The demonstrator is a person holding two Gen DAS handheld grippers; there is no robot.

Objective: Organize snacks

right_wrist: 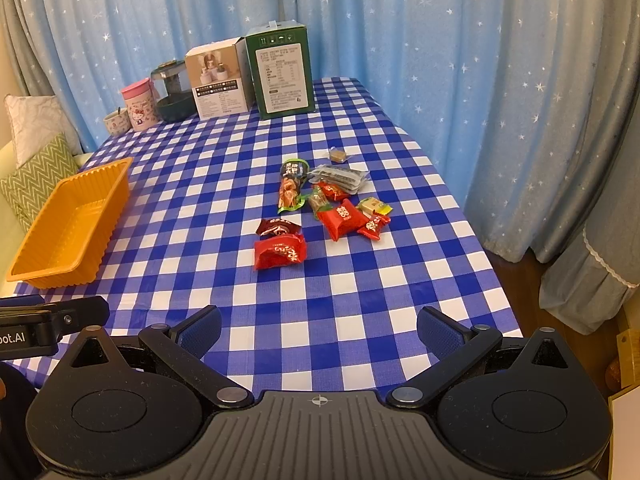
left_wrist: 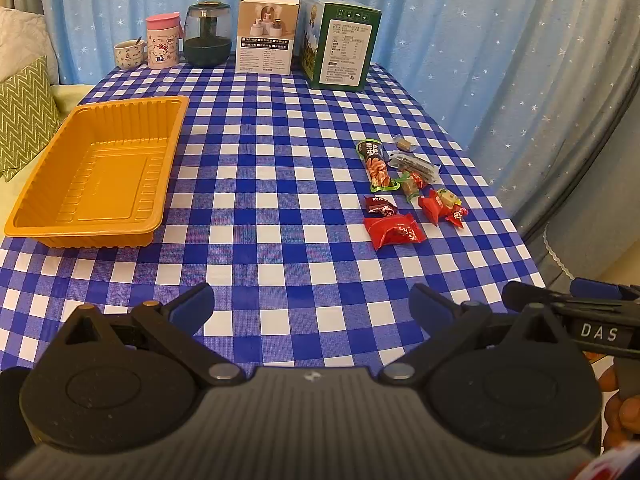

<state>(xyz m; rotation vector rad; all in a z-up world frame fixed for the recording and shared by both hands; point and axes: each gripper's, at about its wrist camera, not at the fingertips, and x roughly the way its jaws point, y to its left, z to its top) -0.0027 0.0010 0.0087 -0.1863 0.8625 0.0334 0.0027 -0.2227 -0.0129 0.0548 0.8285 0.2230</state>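
An empty orange tray sits at the table's left; it also shows in the right wrist view. Several wrapped snacks lie in a cluster right of centre: a red packet, a dark red candy, a long green-edged pack, a grey bar pack, other red candies and a small brown sweet. My left gripper is open and empty over the near table edge. My right gripper is open and empty, nearer than the snacks.
At the table's far end stand a cup, a pink Hello Kitty mug, a dark jar, a white box and a green box. Cushions lie left. Blue curtains hang behind and right.
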